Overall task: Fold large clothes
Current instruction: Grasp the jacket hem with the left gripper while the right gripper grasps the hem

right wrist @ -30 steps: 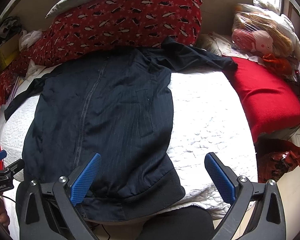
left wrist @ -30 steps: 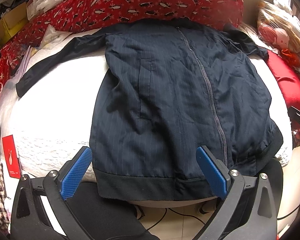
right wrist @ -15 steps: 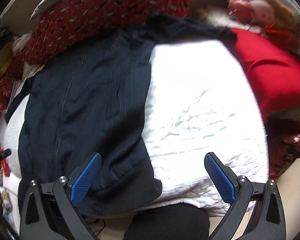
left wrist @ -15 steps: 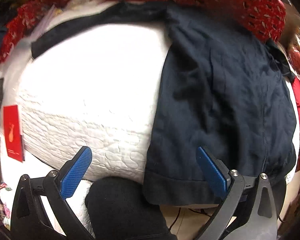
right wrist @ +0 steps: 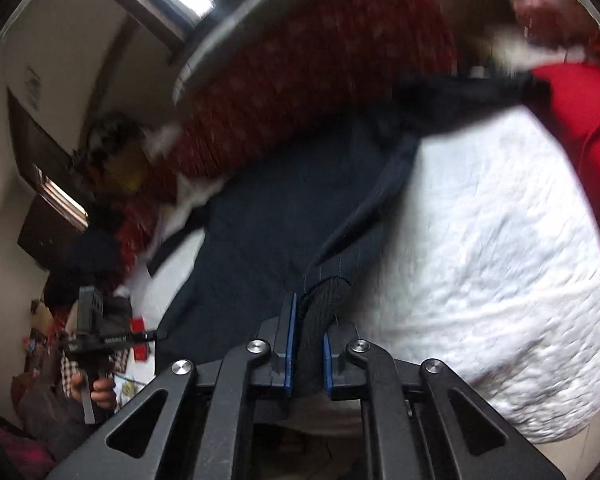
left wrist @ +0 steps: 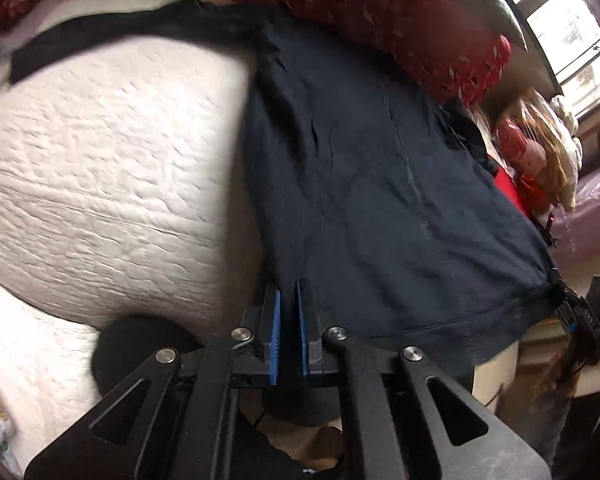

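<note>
1. Navy jacket (left wrist: pixel 372 184) lay front-up on the white quilt (left wrist: pixel 112 184) of the bed, zip running up its middle, collar against the red patterned pillow (left wrist: pixel 400 12).
2. Left claw (left wrist: pixel 288 330) was clamped on the jacket's hem at its left corner, blue pads (left wrist: pixel 275 336) nearly together with dark cloth pinched between them.
3. Right claw (right wrist: pixel 307 354) was clamped on the opposite corner; the ribbed black hem band (right wrist: pixel 320 312) bunched up between its pads (right wrist: pixel 289 344).
4. Between the two grips, the hem hung over the bed's near edge, pulled fairly taut in the left view.
5. One sleeve (left wrist: pixel 112 32) stretched out across the quilt toward the far left; the other (right wrist: pixel 472 88) reached toward a red cushion (right wrist: pixel 584 120) on the right.
6. From the right view, the left claw (right wrist: pixel 156 335) and the hand (right wrist: pixel 96 392) holding its handle showed at the lower left; that picture was blurred.
7. A bagged bundle (left wrist: pixel 536 152) sat past the jacket's right shoulder, by the window.
</note>
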